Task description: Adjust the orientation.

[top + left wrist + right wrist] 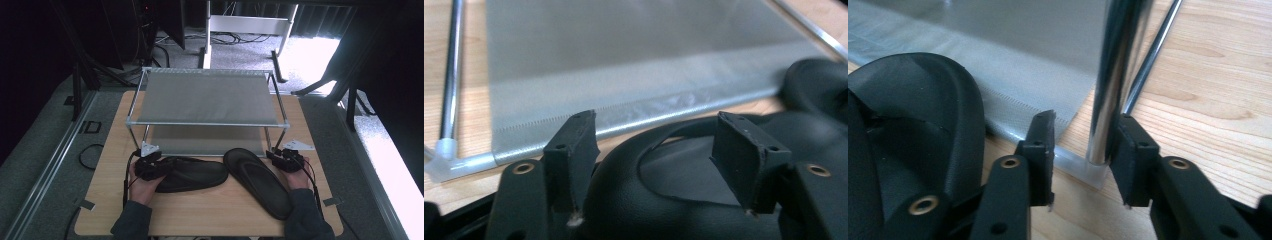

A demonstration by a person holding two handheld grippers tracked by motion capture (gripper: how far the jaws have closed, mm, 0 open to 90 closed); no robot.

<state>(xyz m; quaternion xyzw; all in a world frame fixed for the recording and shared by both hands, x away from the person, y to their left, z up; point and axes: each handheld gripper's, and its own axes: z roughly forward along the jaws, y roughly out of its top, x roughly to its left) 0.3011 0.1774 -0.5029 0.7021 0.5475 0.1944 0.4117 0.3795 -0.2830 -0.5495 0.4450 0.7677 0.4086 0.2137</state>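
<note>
Two black sandals lie on the wooden table in front of a two-shelf rack (207,97). The left sandal (192,174) lies crosswise and the right sandal (257,180) lies slanted. My left gripper (150,167) is at the left sandal's left end. In the left gripper view it is open (655,120), its jaws standing either side of that sandal's strap (674,127). My right gripper (282,159) sits by the rack's front right leg. In the right gripper view it is open (1085,120), with the chrome leg (1113,75) just beyond the gap and nearer the right jaw.
The rack's lower grey fabric shelf (599,65) lies just behind both sandals. A white plastic foot (1095,172) holds the chrome leg on the table (1208,100). Bare wood runs along the front edge (200,215). The floor around holds cables and stands.
</note>
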